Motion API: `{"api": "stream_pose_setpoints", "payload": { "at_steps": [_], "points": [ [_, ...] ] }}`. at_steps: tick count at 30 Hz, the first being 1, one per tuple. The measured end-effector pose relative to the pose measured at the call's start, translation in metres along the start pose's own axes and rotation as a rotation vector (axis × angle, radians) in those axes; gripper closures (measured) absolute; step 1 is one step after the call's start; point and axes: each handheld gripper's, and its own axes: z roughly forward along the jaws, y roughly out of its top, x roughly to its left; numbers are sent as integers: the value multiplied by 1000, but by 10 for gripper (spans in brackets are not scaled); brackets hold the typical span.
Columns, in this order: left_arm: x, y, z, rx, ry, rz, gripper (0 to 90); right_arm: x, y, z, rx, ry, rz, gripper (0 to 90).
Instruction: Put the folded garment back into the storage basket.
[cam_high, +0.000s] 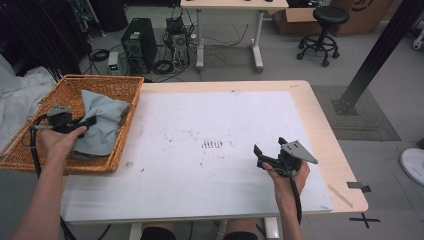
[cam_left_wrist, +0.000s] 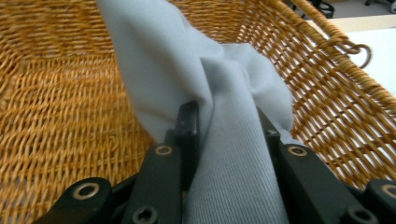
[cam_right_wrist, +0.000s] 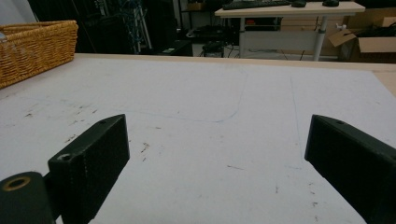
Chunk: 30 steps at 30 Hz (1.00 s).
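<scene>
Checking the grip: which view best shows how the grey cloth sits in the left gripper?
The left gripper view: the grey cloth is bunched between the fingers. The high view shows it draped in the wicker basket; the right gripper view gives nothing of it.

surface (cam_high: 310, 107): pale wood, covered by a white, scuffed mat (cam_high: 200, 165)
second desk (cam_high: 232, 5): beyond the surface, on white legs
computer tower (cam_high: 139, 42): black, on the floor among loose cables
stool (cam_high: 322, 32): black, round seat, wheeled base
cardboard box (cam_high: 295, 20): open, beside the stool
white cloth (cam_high: 17, 95): heaped at the far left edge
</scene>
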Motion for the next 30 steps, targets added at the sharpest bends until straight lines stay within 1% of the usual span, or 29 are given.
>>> {"api": "stream_pose_setpoints", "payload": {
  "at_steps": [1,2,4,5,6,7,8,9,10,11,12,14,16,17,18,19,20,21,22,23,24,26,27,28,29,30],
  "points": [
    [2,-1,0,-2,10,2,661,-1,0,0,0,-1,1,65],
    [3,-2,0,-5,20,0,608,-1,0,-1,1,-2,1,65],
    [7,-3,-3,-21,33,-11,561,-1,0,-1,0,-2,0,65],
    [8,-3,-5,-30,44,-19,513,-1,0,-1,2,-2,0,64],
    [9,-3,-6,-39,51,-37,449,-1,-1,-1,2,-2,0,65],
    [10,-1,-8,-47,74,-57,369,-1,-1,0,4,-2,1,65],
    [11,1,-10,-67,90,-58,331,0,-1,1,4,2,2,64],
    [11,2,-12,-79,105,-71,280,1,-1,2,5,5,1,65],
    [12,4,-16,-106,81,-101,241,2,-1,2,6,7,0,65],
    [13,6,-19,-137,51,-116,209,4,0,3,5,11,-2,65],
    [12,8,-22,-150,55,-115,170,5,0,3,4,14,-3,64],
    [9,11,-25,-164,30,-90,166,6,0,4,6,17,-5,65],
    [3,16,-28,-185,2,-57,166,7,-1,5,6,20,-4,65],
    [-1,18,-30,-198,-8,-51,162,8,-1,5,6,20,-4,65],
    [-6,20,-31,-210,-27,-45,161,8,-1,6,5,22,-5,64],
    [-11,21,-33,-224,-49,-41,160,9,-2,6,5,23,-5,65],
    [-16,22,-35,-237,-84,-27,158,9,-2,6,5,24,-5,64],
    [-23,23,-37,-255,-134,-4,158,9,-2,6,6,26,-5,65],
    [-28,24,-38,-270,-170,11,151,9,-3,6,7,27,-6,65],
    [-34,26,-40,-294,-210,36,127,9,-3,6,7,28,-6,64],
    [-43,28,-41,-324,-240,46,106,9,-3,5,7,27,-6,64],
    [-58,33,-44,-360,-282,46,104,8,-4,4,6,24,-5,62],
    [-64,34,-45,-369,-297,53,96,8,-4,4,7,24,-5,62],
    [-74,37,-46,-380,-322,72,85,7,-4,4,7,23,-6,62],
    [-81,39,-46,-385,-335,80,69,7,-4,3,5,22,-6,61],
    [-91,41,-47,-397,-348,82,60,7,-4,3,4,21,-5,60]
  ]
}}
